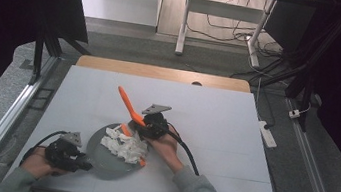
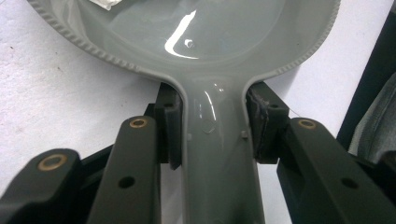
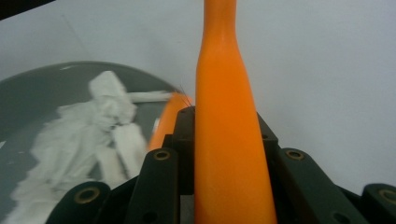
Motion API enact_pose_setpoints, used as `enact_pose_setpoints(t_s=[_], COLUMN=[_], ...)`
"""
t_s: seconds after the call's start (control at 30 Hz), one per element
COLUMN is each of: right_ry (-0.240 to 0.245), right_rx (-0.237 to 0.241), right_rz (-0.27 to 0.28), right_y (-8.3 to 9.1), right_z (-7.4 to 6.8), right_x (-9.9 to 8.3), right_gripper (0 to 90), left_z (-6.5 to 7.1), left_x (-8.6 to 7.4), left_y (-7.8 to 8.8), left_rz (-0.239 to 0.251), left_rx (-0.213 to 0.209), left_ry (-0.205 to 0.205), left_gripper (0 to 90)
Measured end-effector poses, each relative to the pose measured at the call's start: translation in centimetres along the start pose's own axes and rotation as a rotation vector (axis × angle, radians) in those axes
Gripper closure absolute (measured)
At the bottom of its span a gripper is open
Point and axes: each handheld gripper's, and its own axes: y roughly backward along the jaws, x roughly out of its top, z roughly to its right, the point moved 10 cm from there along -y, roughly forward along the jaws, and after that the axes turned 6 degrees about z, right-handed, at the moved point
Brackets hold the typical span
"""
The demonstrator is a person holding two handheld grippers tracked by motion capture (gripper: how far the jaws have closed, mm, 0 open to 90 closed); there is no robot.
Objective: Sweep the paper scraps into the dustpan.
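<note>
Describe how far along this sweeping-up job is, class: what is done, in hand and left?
Done: white scraps lie piled in the grey dustpan. In hand: the left gripper clamps the dustpan's handle, and the right gripper clamps the orange brush. Left, probably: gathering the scraps at the pan's rim.

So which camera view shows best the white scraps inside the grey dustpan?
The high view: it shows the whole heap of white scraps lying in the grey dustpan. The right gripper view shows part of the heap, near but blurred, beside the orange brush handle. The left gripper view shows one small piece at its top edge.
</note>
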Motion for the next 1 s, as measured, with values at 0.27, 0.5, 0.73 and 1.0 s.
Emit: enact_pose_setpoints(t_s=[0.27, 0.5, 0.73, 1.0], right_ry=[0.004, -0.001, -0.055, -0.067], right_rx=[0.123, 0.005, -0.075, -0.116], right_rz=[0.034, 0.135, 0.108, 0.019], right_y=[0.6, 3.9, 4.2, 1.5], right_z=[-3.9, -0.4, 2.9, 4.5], right_x=[1.4, 3.9, 2.5, 0.1], right_gripper=[70.4, 70.4, 70.4, 70.4], left_z=[0.0, 0.0, 0.0, 0.0], left_x=[0.0, 0.0, 0.0, 0.0], left_y=[0.0, 0.0, 0.0, 0.0], left_rz=[0.002, 0.002, 0.002, 0.003], left_rx=[-0.003, -0.004, -0.004, -0.005], left_ry=[0.002, 0.002, 0.003, 0.003], left_gripper=[61.0, 61.0, 61.0, 61.0])
